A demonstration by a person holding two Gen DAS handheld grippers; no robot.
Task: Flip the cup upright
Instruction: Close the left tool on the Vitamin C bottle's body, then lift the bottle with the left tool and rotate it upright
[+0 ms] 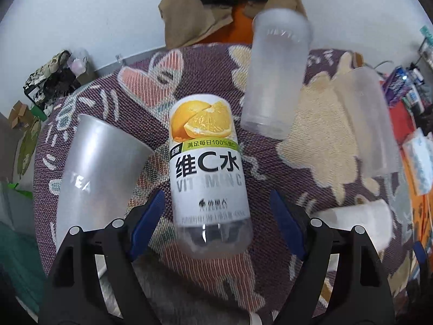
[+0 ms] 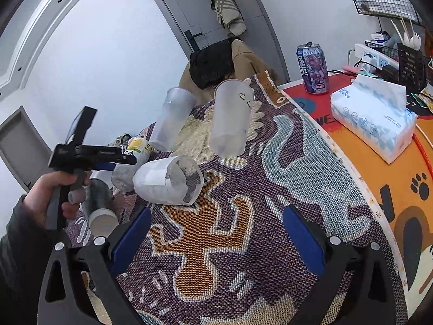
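Observation:
A vitamin C bottle (image 1: 207, 173) with an orange on its label stands upside down on the patterned cloth, between the open fingers of my left gripper (image 1: 216, 216), untouched. Frosted plastic cups stand around it: one at the left (image 1: 94, 173), one behind (image 1: 276, 78), one at the right (image 1: 365, 124). In the right wrist view a clear cup (image 2: 167, 181) with a white label lies on its side, mouth toward the right. My right gripper (image 2: 216, 238) is open and empty, just in front of it. The left gripper (image 2: 108, 159) shows there beside the bottle (image 2: 138, 149).
Two frosted cups (image 2: 173, 119) (image 2: 230, 119) stand behind the lying cup. A drink can (image 2: 312, 69) and a tissue pack (image 2: 373, 119) sit on the orange table top (image 2: 379, 178) at the right. A coat hangs on a chair (image 2: 230, 59) behind.

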